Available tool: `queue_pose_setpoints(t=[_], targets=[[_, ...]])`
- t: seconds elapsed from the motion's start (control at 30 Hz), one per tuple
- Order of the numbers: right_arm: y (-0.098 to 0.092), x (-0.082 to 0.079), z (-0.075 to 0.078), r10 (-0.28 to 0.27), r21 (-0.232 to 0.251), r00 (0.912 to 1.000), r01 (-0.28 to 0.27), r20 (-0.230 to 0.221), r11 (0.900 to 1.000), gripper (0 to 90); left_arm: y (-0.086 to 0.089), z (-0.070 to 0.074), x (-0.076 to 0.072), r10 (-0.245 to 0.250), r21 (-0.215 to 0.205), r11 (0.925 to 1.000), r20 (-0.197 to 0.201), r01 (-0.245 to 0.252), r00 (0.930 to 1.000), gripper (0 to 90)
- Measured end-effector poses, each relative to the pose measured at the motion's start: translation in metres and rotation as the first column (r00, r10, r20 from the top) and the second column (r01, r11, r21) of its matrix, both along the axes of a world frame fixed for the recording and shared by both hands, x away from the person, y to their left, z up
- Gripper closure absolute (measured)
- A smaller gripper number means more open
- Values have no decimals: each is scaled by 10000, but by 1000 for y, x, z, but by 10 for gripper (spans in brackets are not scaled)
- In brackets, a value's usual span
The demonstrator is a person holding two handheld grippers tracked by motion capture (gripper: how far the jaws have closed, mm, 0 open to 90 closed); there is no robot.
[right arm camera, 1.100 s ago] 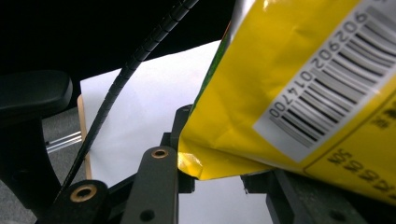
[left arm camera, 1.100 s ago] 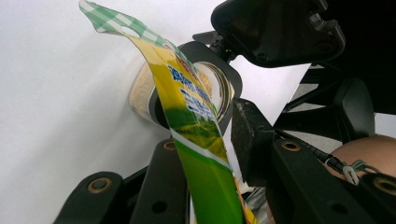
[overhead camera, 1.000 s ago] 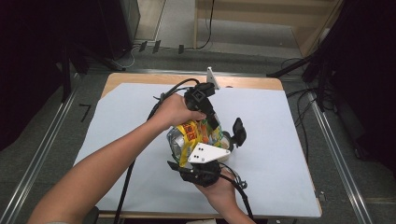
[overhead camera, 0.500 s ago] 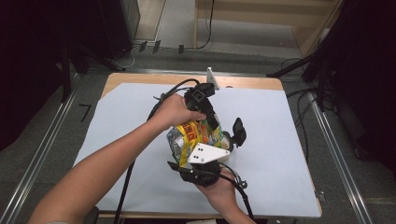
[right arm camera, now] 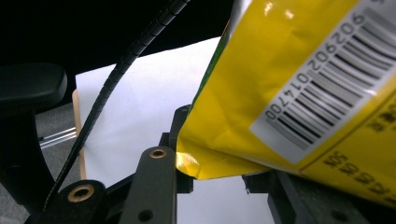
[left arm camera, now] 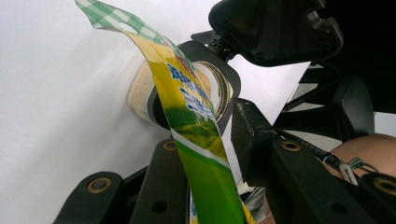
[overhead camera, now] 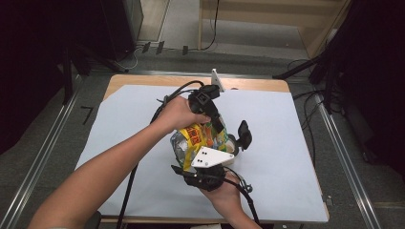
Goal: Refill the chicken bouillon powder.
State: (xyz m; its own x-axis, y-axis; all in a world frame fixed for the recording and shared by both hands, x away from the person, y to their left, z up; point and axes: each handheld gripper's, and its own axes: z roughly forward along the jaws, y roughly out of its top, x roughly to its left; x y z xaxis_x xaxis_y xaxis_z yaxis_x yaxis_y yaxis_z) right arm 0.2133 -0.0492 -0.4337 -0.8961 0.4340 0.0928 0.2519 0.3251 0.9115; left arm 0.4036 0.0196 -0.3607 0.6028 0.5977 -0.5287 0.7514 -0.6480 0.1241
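A yellow snack bag [overhead camera: 195, 138] hangs above the middle of the white-covered table [overhead camera: 286, 124], between my two grippers. My left gripper [overhead camera: 216, 128] comes down on the bag from the far side. In the left gripper view its jaws [left arm camera: 205, 144] are shut on the bag's thin green-checked top edge [left arm camera: 187, 98]. My right gripper [overhead camera: 203, 160], under its grey plate, reaches in from the near side. Its jaws [right arm camera: 224, 179] are shut on the bag's barcode end [right arm camera: 299, 93]. A clear jar of pale grains [left arm camera: 140, 95] sits just beyond the bag [overhead camera: 233, 144].
A black pad-shaped piece [overhead camera: 244, 133] stands right beside the jar. Cables trail from both grippers over the sheet. Metal rails [overhead camera: 43, 157] run along both sides of the table, and dark equipment stands around it.
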Motion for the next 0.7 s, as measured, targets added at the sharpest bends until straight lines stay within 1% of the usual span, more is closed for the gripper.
queue_pose_setpoints(t=[0.1,0.2,0.23,0.27,0.33,0.4,0.43,0.53,0.67,0.7], targets=[[0,0,-1,-18,-7,10000,18,-41,10000,711,0,0,0,-24,-8,10000,22,24,10000,759],[-1,0,0,-52,9,10000,52,26,10000,710,0,1,0,44,-60,10000,55,-44,10000,759],[-1,0,1,-88,42,9999,88,70,10000,708,1,2,1,-53,-68,10000,63,54,10000,760],[-2,0,1,-103,38,9999,102,119,9999,708,1,3,1,81,-112,9999,82,-80,9999,759],[-3,2,2,-119,35,9998,119,143,9999,707,2,4,2,127,-129,9998,147,-126,9998,758],[-4,3,2,-99,70,9999,99,20,9999,707,2,4,2,145,-94,9999,125,-144,9998,757],[-4,3,2,-95,90,10000,94,28,9999,706,1,3,2,176,-52,9998,71,-176,9998,757],[-4,2,3,-46,151,10000,47,-83,9999,705,1,2,3,65,14,10000,40,-65,10000,757],[-3,2,4,-18,173,9999,20,-107,9998,705,1,1,3,53,-11,10000,-12,-53,10000,757],[-3,2,4,-8,183,9999,10,-116,9998,705,1,1,4,-33,4,10000,-18,33,10000,757]])
